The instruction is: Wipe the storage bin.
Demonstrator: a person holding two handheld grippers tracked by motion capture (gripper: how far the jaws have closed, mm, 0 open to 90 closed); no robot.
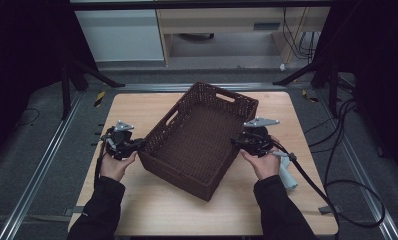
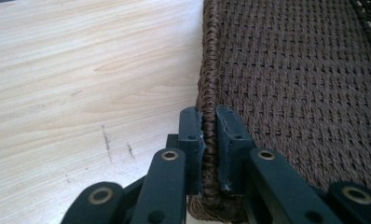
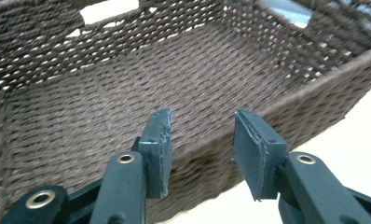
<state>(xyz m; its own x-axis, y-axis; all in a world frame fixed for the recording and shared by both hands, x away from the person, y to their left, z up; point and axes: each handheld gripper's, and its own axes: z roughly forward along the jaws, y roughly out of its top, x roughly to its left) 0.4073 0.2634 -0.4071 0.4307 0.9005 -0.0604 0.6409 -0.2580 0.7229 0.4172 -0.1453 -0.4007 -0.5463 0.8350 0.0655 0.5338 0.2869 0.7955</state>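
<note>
Basket (image 1: 199,140) rim is clamped by left hand-held gripper (image 2: 209,140) mid-desk (image 1: 152,200); right hand-held gripper (image 3: 202,140) is held apart, rim unpinched.

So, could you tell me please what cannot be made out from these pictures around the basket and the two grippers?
- High view: how the left gripper grips the basket is too small and dark to read.
- Left gripper view: the basket's rim below the pads is hidden by them and cut off by the bottom edge.
- Right gripper view: the basket's weave is blurred.
- High view: the white thing behind the right hand is partly hidden; what it is stays unclear.
</note>
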